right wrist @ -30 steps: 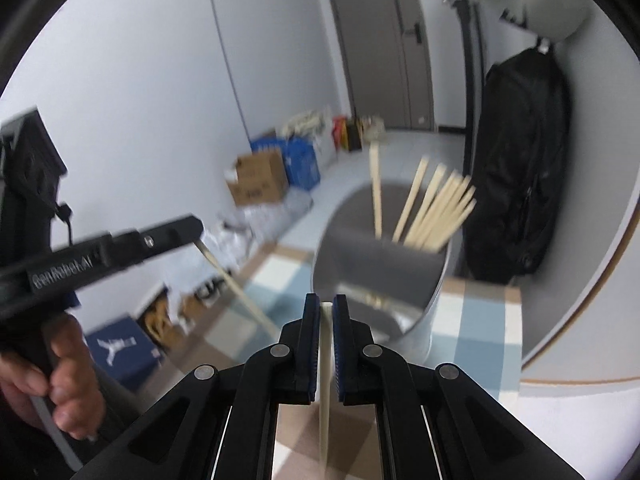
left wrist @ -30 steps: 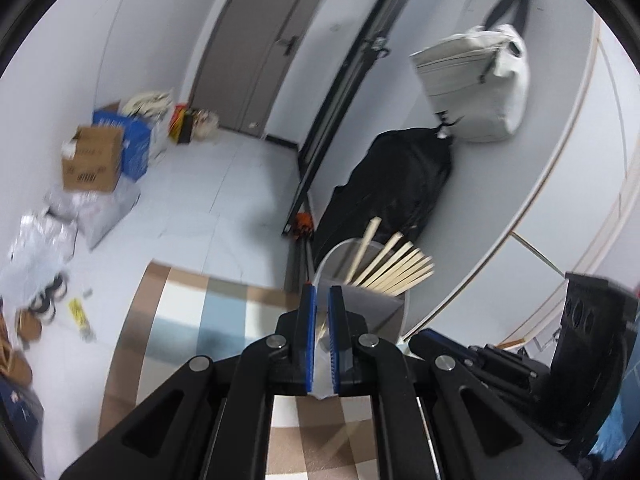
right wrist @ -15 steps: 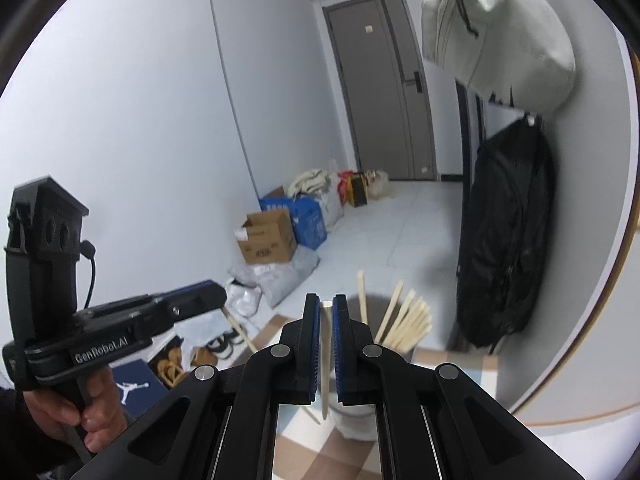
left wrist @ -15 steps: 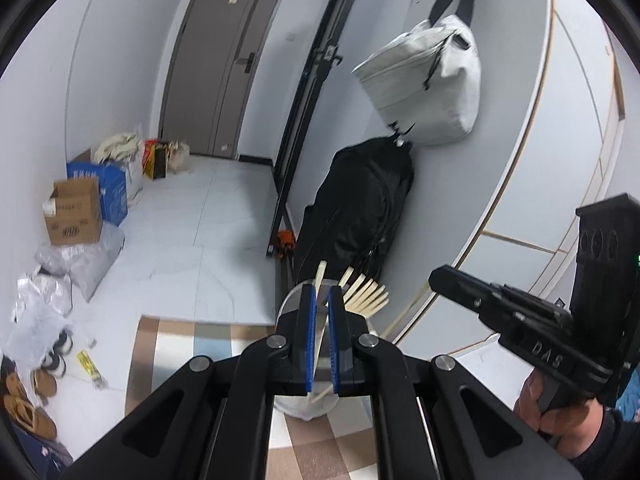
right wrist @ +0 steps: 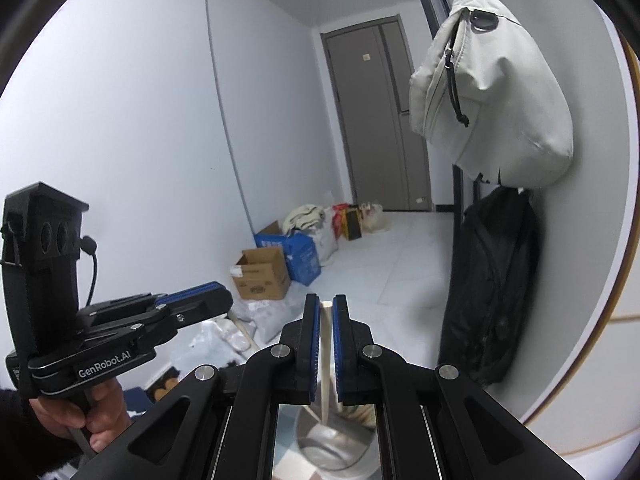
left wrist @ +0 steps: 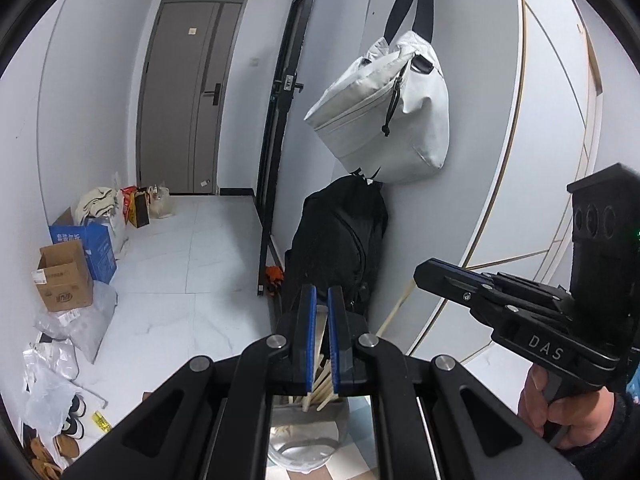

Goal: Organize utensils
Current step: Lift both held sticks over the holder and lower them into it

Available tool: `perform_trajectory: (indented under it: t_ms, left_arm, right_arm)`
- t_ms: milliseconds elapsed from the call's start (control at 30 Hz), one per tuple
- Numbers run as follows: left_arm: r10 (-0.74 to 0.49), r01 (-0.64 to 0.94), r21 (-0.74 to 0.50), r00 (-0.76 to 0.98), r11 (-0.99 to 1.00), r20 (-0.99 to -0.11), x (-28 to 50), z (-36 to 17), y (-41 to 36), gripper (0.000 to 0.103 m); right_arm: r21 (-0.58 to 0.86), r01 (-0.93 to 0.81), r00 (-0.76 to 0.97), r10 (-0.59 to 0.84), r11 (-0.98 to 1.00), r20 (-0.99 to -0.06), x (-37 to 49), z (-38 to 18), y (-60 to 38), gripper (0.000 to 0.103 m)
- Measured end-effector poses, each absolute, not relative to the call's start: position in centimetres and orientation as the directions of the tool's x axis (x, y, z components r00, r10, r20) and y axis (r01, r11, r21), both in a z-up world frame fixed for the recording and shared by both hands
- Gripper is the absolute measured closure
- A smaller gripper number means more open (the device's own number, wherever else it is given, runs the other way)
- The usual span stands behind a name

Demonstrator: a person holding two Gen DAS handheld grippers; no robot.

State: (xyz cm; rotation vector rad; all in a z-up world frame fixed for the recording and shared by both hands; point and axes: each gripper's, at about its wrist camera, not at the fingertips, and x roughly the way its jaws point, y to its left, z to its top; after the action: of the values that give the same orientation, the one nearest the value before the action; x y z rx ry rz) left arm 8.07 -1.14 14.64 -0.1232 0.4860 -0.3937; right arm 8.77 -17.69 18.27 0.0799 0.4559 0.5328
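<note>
My left gripper (left wrist: pixel 319 300) is shut on a pale wooden chopstick (left wrist: pixel 320 320). In the right wrist view that gripper (right wrist: pixel 218 300) shows at the left, its chopstick (right wrist: pixel 245 334) slanting down from the tip. My right gripper (right wrist: pixel 327 300) is shut on another chopstick (right wrist: pixel 326 364), which hangs straight down toward the metal holder (right wrist: pixel 340 450). The left wrist view shows the right gripper (left wrist: pixel 424 276) at the right with its chopstick (left wrist: pixel 396 308) dangling. The holder (left wrist: pixel 304 452) sits far below both grippers, with several chopsticks (left wrist: pixel 322 386) leaning in it.
A white bag (left wrist: pixel 384 120) hangs on the right wall above a black backpack (left wrist: pixel 340 248). A cardboard box (left wrist: pixel 64 280), a blue box (left wrist: pixel 92 248), plastic bags and shoes (left wrist: pixel 68 440) line the left wall. A grey door (left wrist: pixel 188 96) closes the far end. A hand (right wrist: pixel 80 412) grips the left handle.
Both grippers have risen with their chopsticks. The holder has dropped from the middle to the bottom of both views, and more of the wall and hanging bag shows.
</note>
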Motion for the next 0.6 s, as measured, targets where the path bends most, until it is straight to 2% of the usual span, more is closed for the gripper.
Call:
perform_trajectory:
  t_ms: [600]
  left_arm:
    - [-0.408,0.343,-0.22,0.776,0.913,-0.481,11.1,11.1,-1.1,0.101]
  right_arm:
    - [0.203,-0.444,0.744,0.485,0.873,-0.459,13.4,14.9,-18.0,0.098]
